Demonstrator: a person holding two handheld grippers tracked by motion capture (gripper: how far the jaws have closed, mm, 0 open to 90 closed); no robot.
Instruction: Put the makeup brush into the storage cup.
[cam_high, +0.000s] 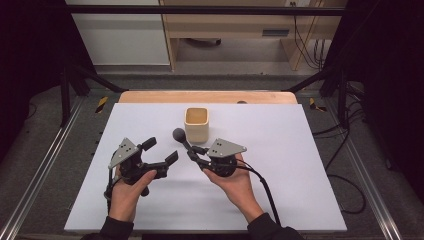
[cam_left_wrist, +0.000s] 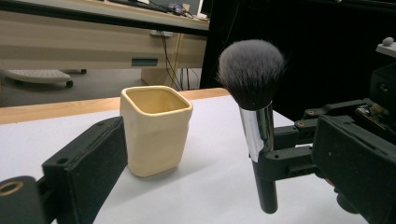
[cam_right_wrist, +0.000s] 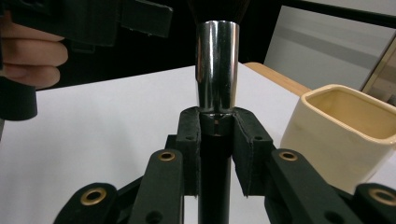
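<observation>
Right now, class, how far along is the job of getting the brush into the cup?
Done: the right gripper has the makeup brush clamped by its handle, lifted upright off the table. In hand: carrying it beside the cream cup. Left: lowering it into the cup, which looks empty. The left gripper is open, holding nothing.

1. Brush (cam_left_wrist: 252, 79): soft, dark, fluffy bristles; mirror-bright metal ferrule; matt black handle.
2. Cup (cam_left_wrist: 155, 130) beside it: cream, smooth, satin-glazed ceramic look.
3. Right gripper (cam_right_wrist: 215, 140): matt black plastic, brass-coloured rivets.
4. Table (cam_high: 300, 165): flat matt white; far edge pale wood.
</observation>
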